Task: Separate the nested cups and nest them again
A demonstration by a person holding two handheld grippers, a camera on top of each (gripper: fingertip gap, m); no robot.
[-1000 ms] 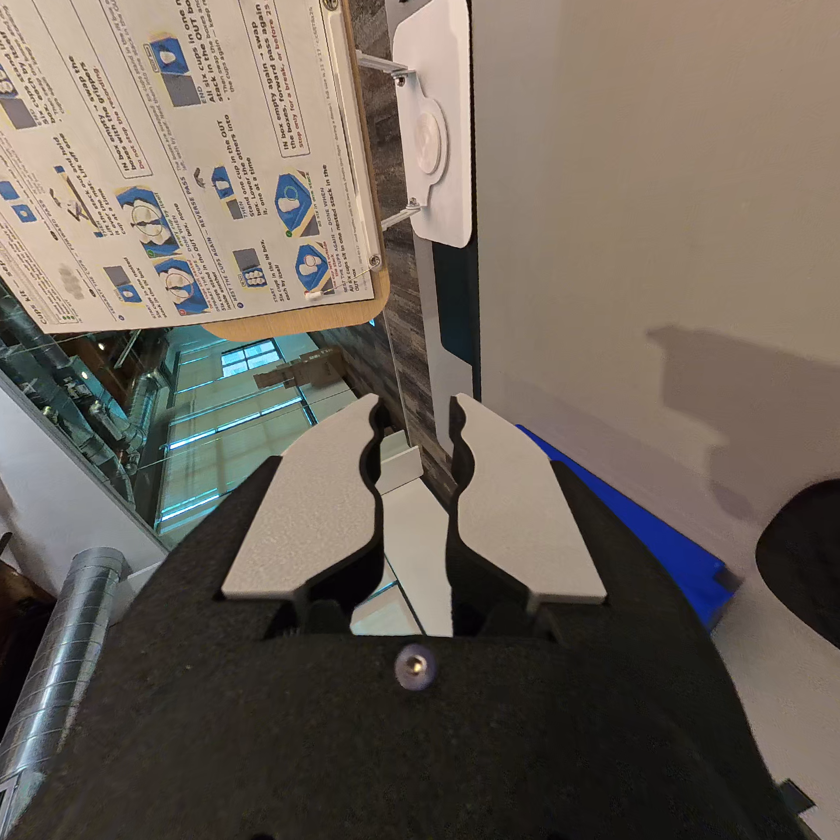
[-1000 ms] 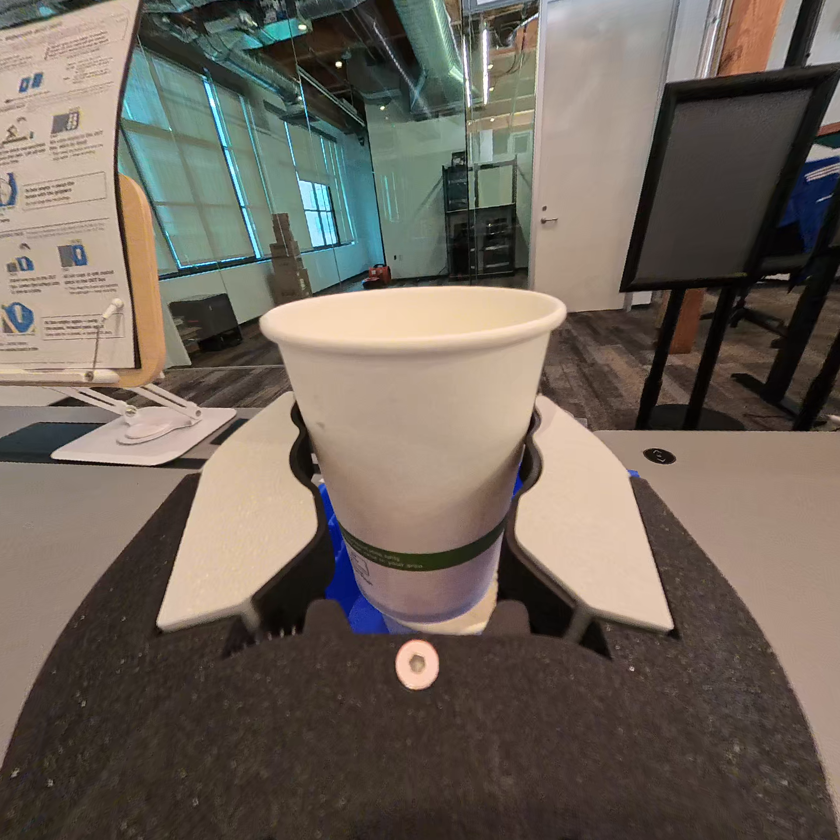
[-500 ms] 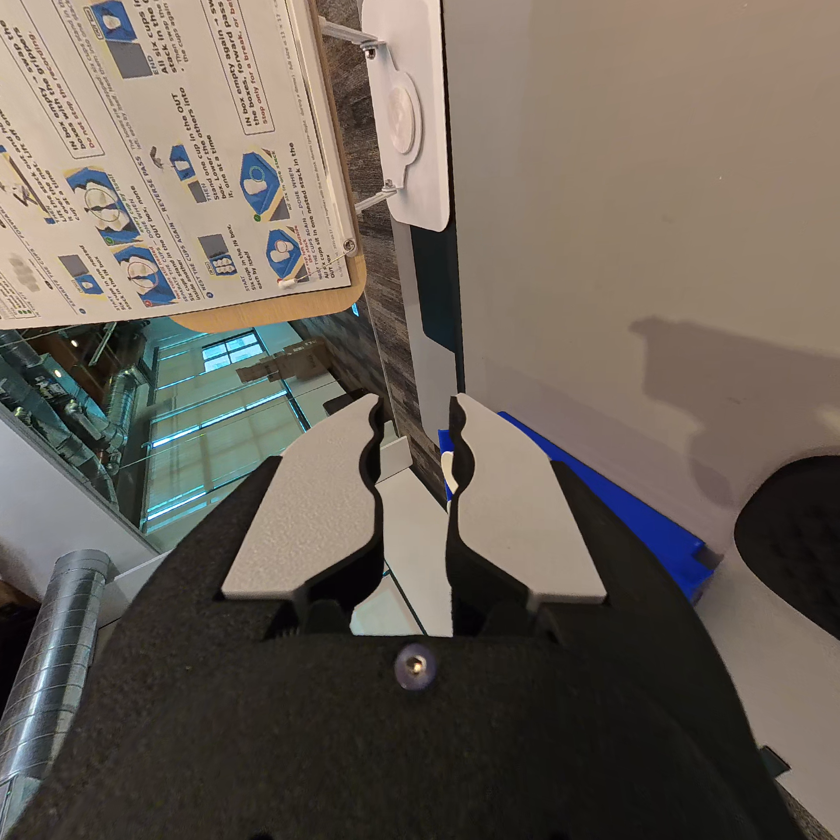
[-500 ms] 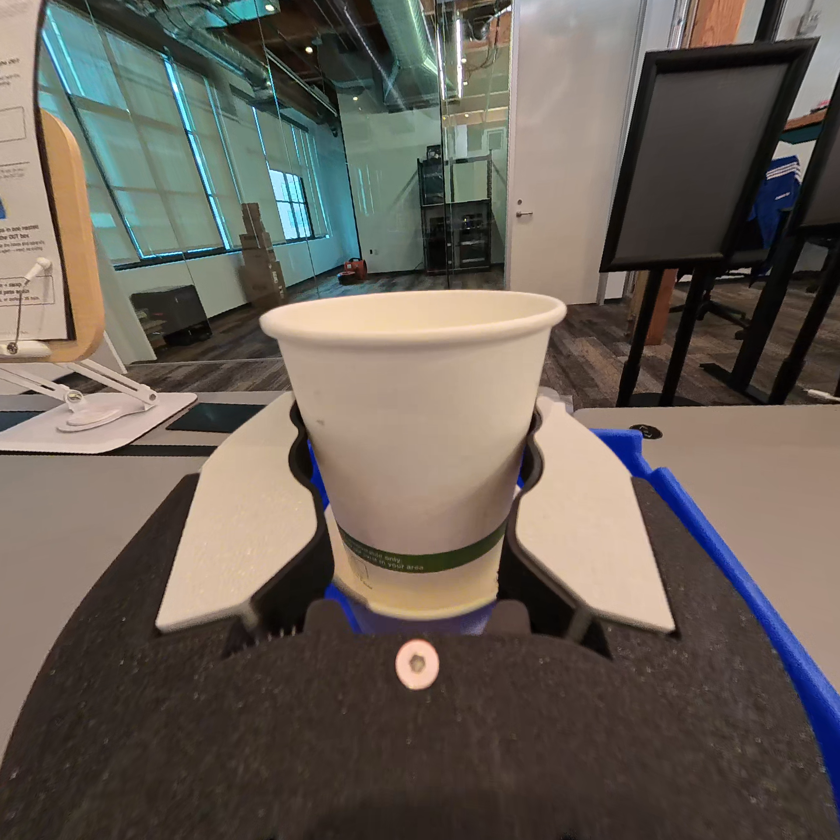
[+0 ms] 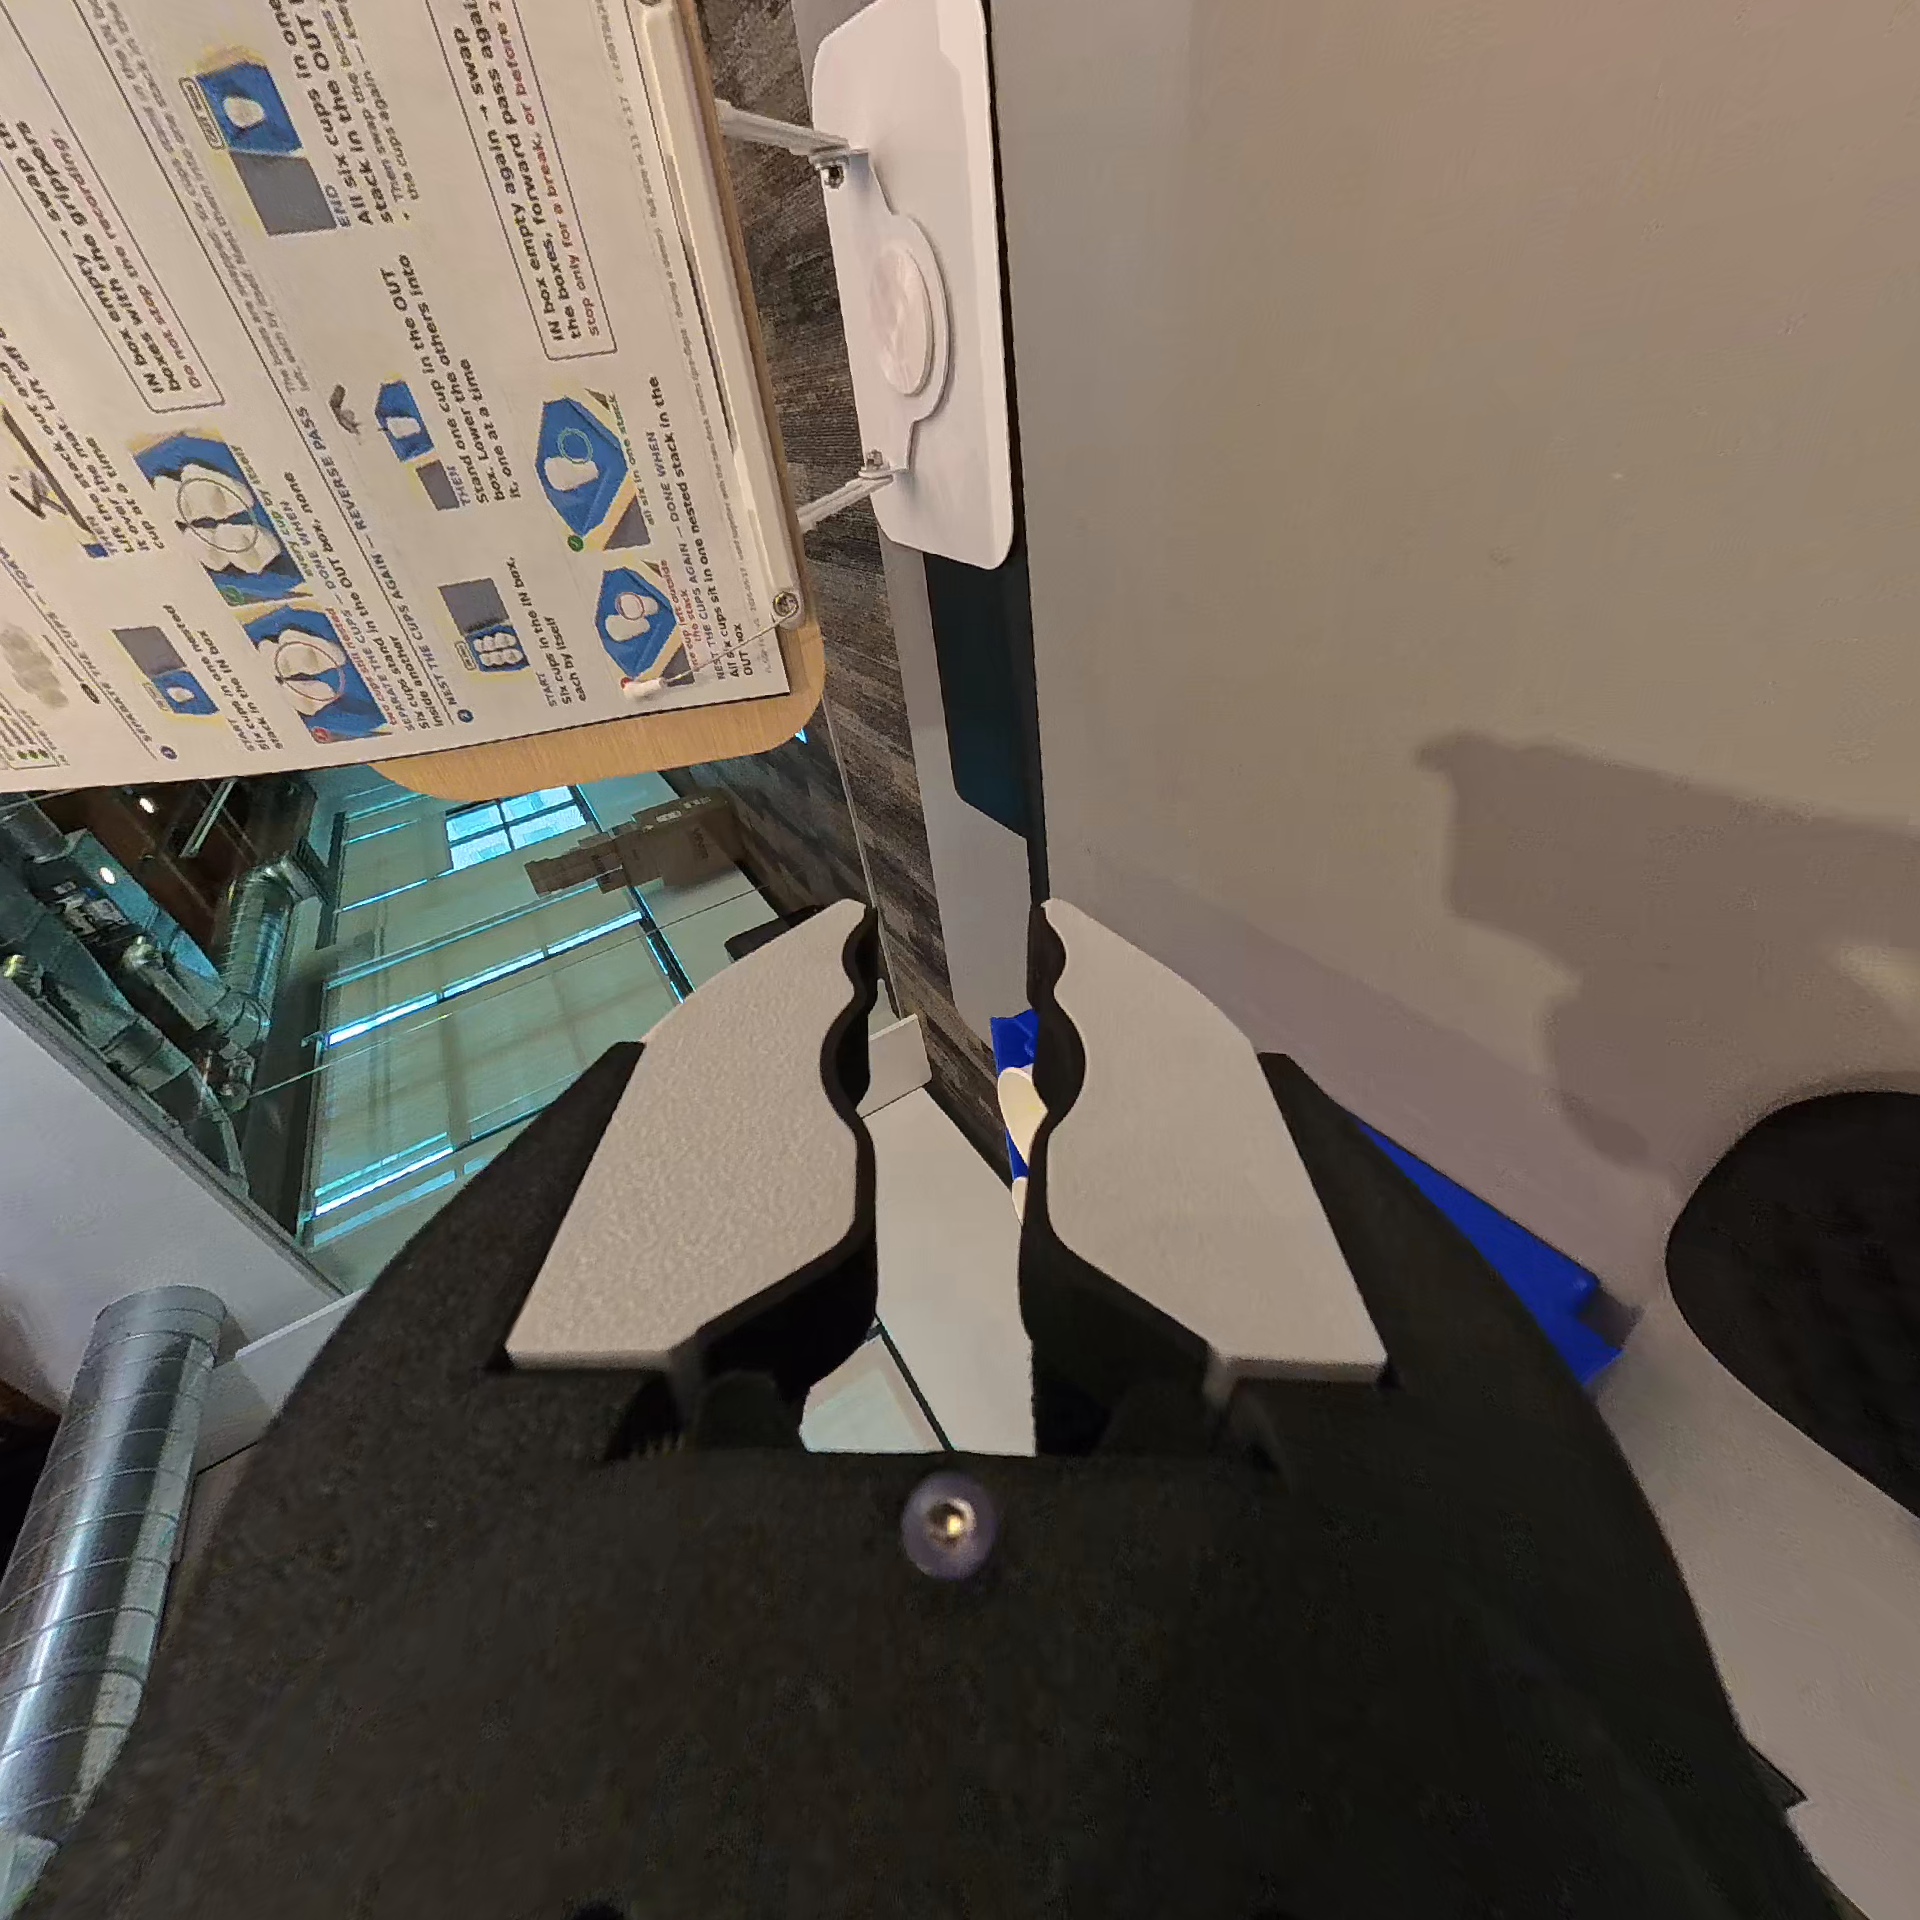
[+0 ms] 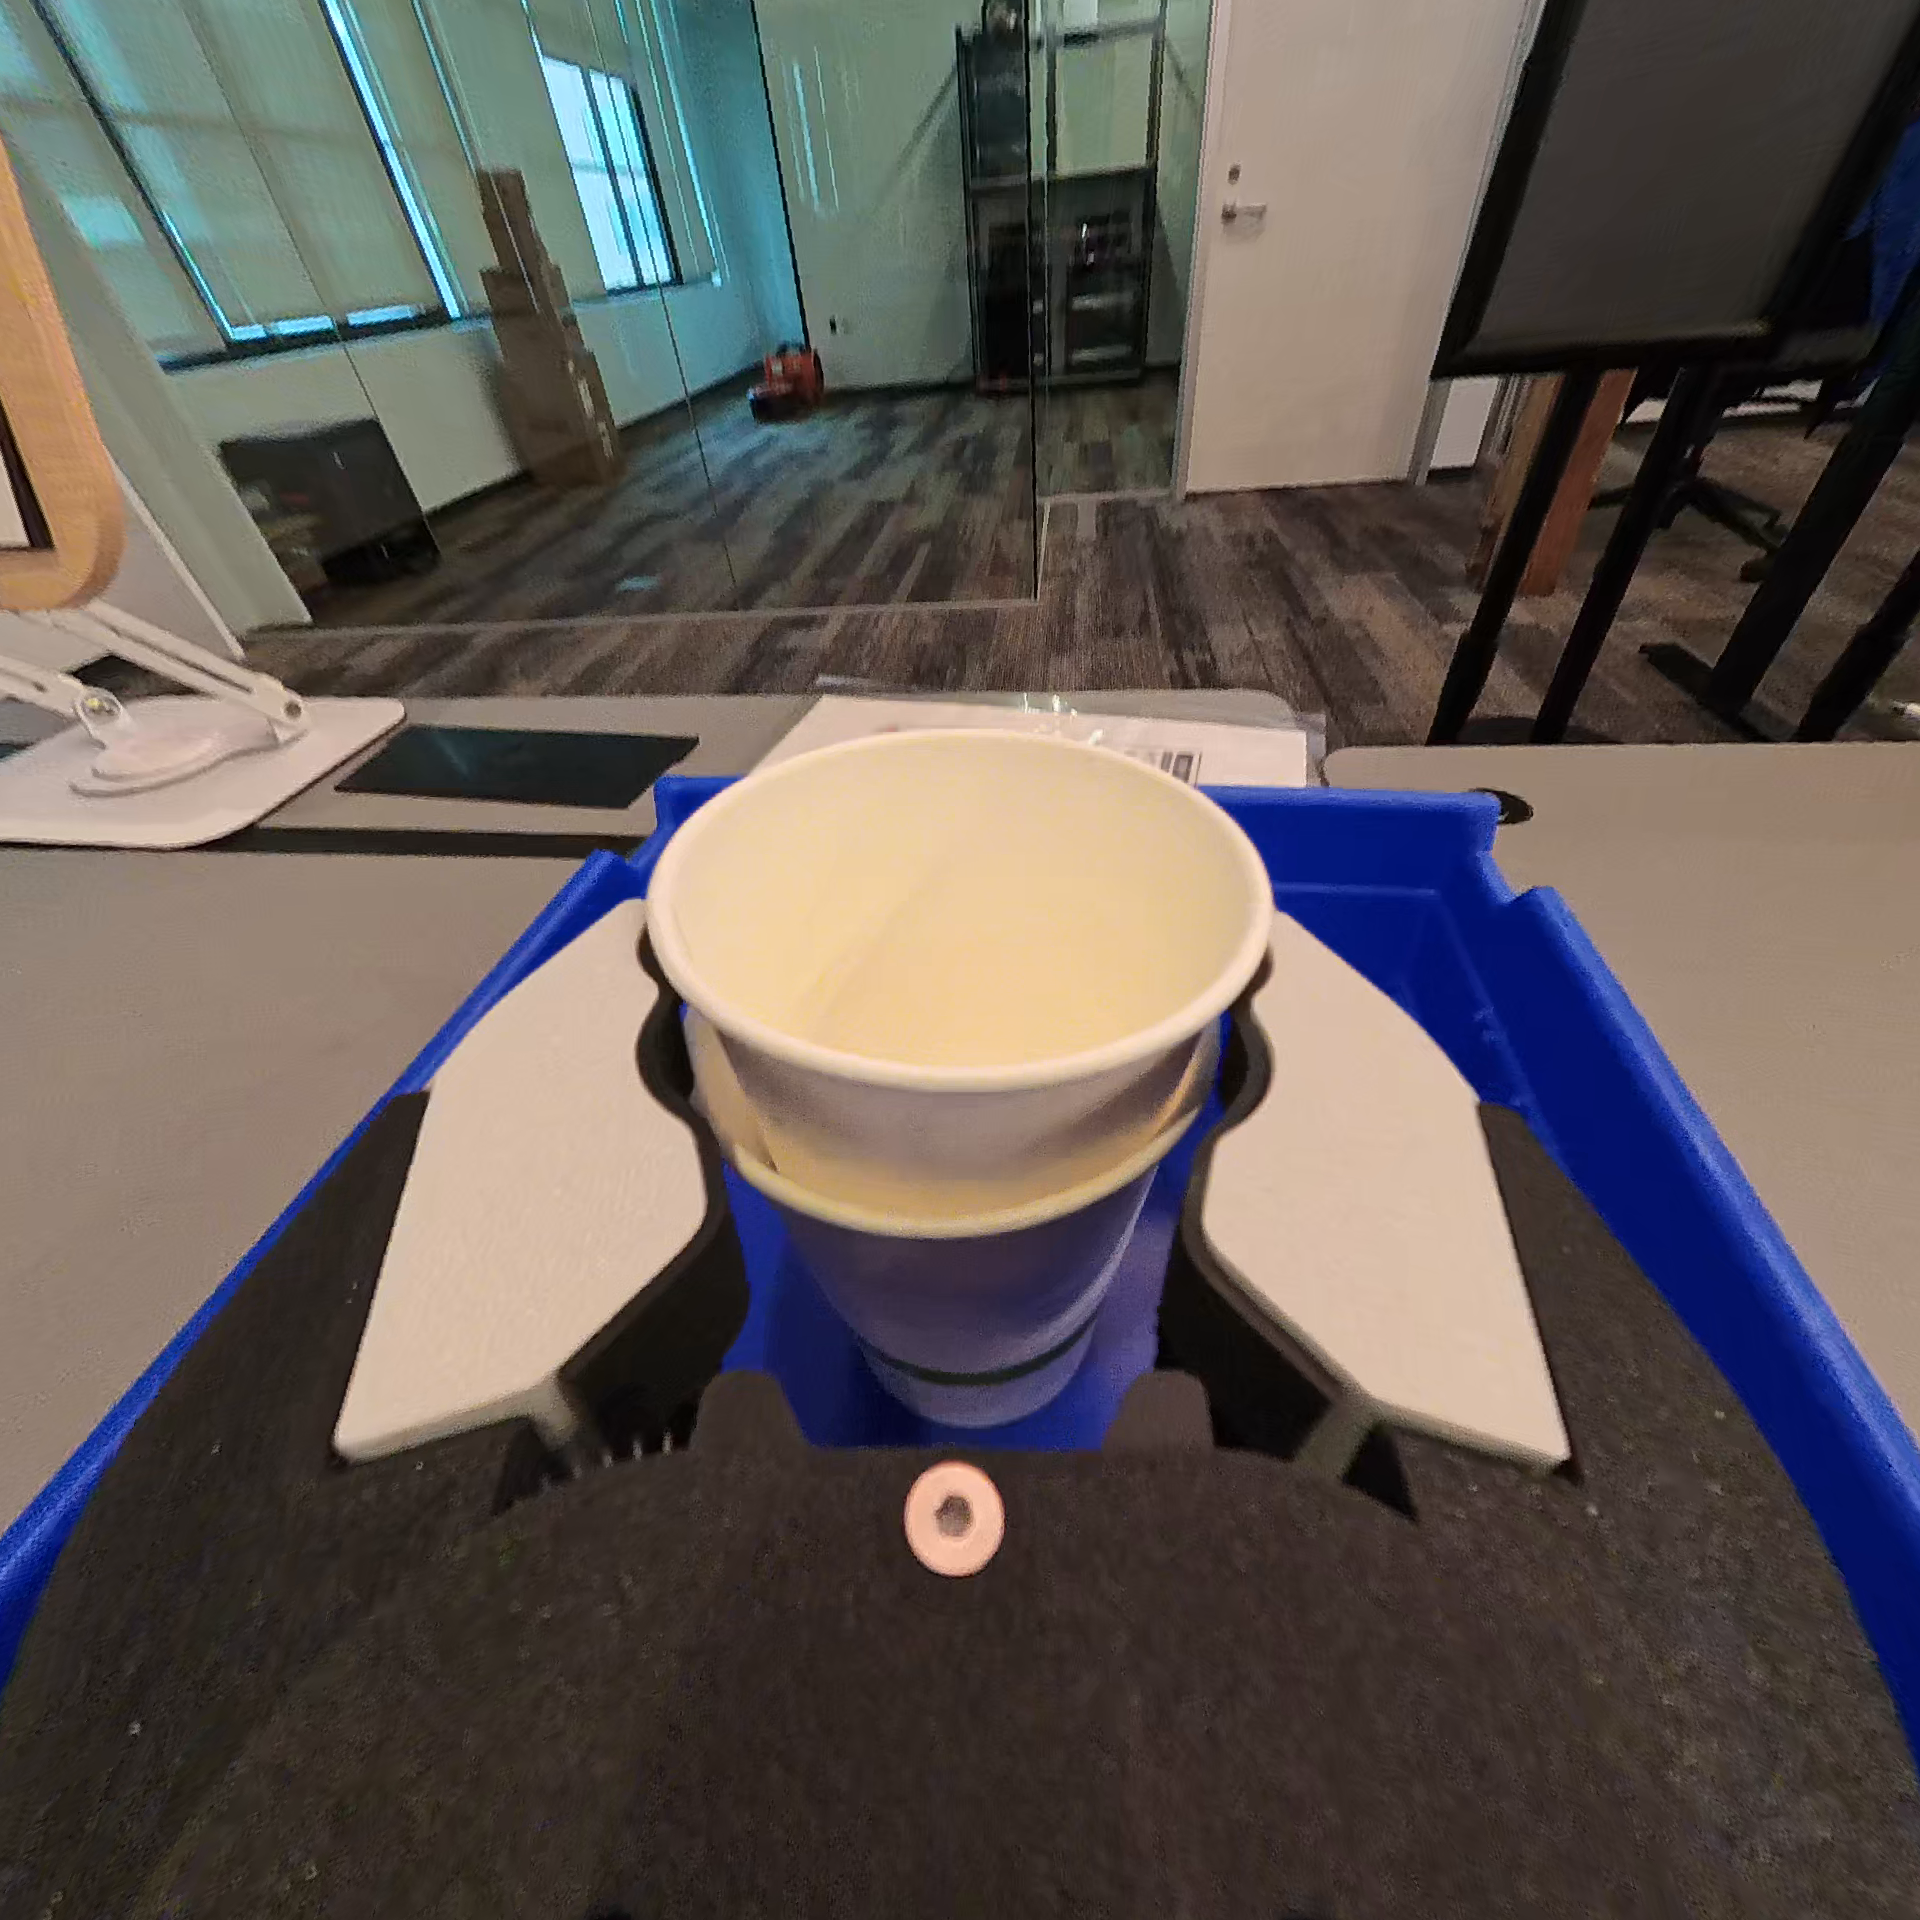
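In the right wrist view my right gripper (image 6: 956, 1049) is shut on a white paper cup (image 6: 956, 935), one finger on each side just under its rim. The cup's lower part sits inside a second white cup (image 6: 966, 1320) that stands in the blue box (image 6: 1558, 935). In the left wrist view my left gripper (image 5: 951, 935) is rolled on its side, its fingers a narrow gap apart and empty. A sliver of a white cup (image 5: 1021, 1117) and the blue box (image 5: 1475, 1236) show past its right finger. The black body of the right gripper (image 5: 1808, 1278) is at the right edge.
The blue box rests on a grey table (image 6: 208, 1039). A wooden board with an instruction sheet (image 5: 416, 364) stands on a white base (image 6: 156, 769) at the table's far left. A flat paper packet (image 6: 1039, 738) lies behind the box. Black easel stands (image 6: 1662, 208) are beyond the table.
My right gripper has carried its cup forward over the blue box and down into the cup standing there, tilting downward. The left gripper has barely shifted and its gap is unchanged.
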